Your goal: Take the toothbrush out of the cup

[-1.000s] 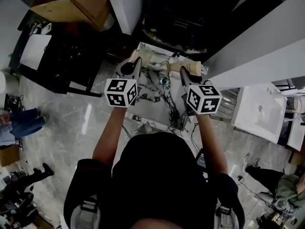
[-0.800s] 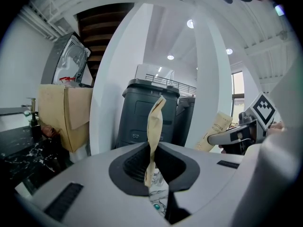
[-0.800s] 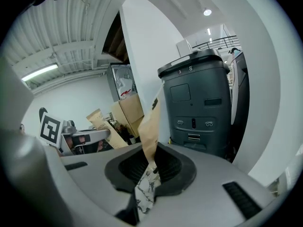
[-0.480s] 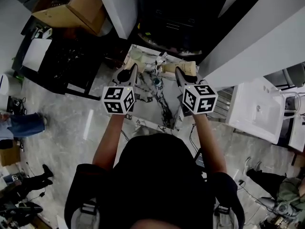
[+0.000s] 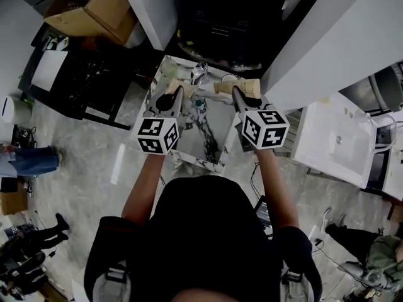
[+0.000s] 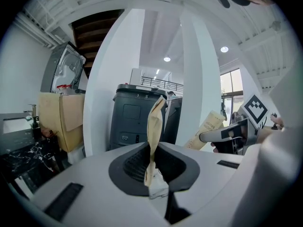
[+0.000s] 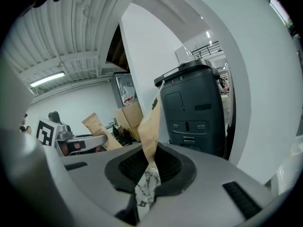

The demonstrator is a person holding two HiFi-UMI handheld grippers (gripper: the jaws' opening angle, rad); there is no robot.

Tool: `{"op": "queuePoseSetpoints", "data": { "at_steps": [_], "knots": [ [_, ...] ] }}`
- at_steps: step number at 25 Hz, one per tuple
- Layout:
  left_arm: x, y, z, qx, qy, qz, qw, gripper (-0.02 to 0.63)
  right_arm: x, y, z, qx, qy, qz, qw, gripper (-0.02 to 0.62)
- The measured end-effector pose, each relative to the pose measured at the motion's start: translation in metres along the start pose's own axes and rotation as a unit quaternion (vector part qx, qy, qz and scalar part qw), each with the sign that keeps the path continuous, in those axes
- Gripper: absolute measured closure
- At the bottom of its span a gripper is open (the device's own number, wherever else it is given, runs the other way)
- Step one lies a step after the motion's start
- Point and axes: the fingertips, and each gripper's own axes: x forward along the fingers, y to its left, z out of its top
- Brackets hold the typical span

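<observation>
My left gripper (image 5: 173,96) is shut on a tan paper packet (image 5: 165,87), which stands up between its pads (image 6: 152,126). My right gripper (image 5: 238,94) is shut on a second tan printed packet (image 5: 242,87), seen upright in its own view (image 7: 150,126). Both are held level, side by side, above the far part of a small marble-patterned table (image 5: 189,140). A small teal cup (image 5: 199,104) stands on that table between the two grippers. What it holds is too small to tell. Each gripper view shows the other gripper (image 6: 227,136) (image 7: 71,143) with its packet.
A dark grey bin (image 6: 135,115) (image 7: 199,108) stands ahead between white pillars (image 5: 151,11). In the head view a cardboard box (image 5: 94,11) and a black table (image 5: 82,74) are at the left, and a white sink unit (image 5: 334,143) is at the right. People stand at the left edge.
Both grippers have moved forward together, each still holding its packet. In the head view the marble table and cup have slid left beneath them.
</observation>
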Motion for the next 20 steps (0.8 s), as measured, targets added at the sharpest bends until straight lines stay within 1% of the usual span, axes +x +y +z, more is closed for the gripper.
{"op": "queuePoseSetpoints", "data": {
  "at_steps": [4, 8, 13, 20],
  "knots": [
    [-0.001, -0.017, -0.001, 0.005, 0.001, 0.002, 1.0, 0.566, -0.011, -0.009, -0.001, 0.001, -0.004, 0.005, 1.0, 0.538],
    [-0.005, -0.025, -0.002, 0.008, -0.002, 0.008, 0.9999, 0.566, -0.014, -0.012, -0.006, 0.001, -0.002, 0.011, 1.0, 0.538],
    [-0.016, -0.027, -0.002, 0.007, -0.005, 0.016, 0.9998, 0.566, -0.016, -0.006, -0.006, -0.001, -0.005, 0.019, 1.0, 0.538],
    [-0.034, -0.019, 0.006, 0.006, -0.018, 0.014, 0.9997, 0.566, -0.012, 0.014, -0.002, -0.008, -0.012, 0.02, 1.0, 0.538]
  ]
}}
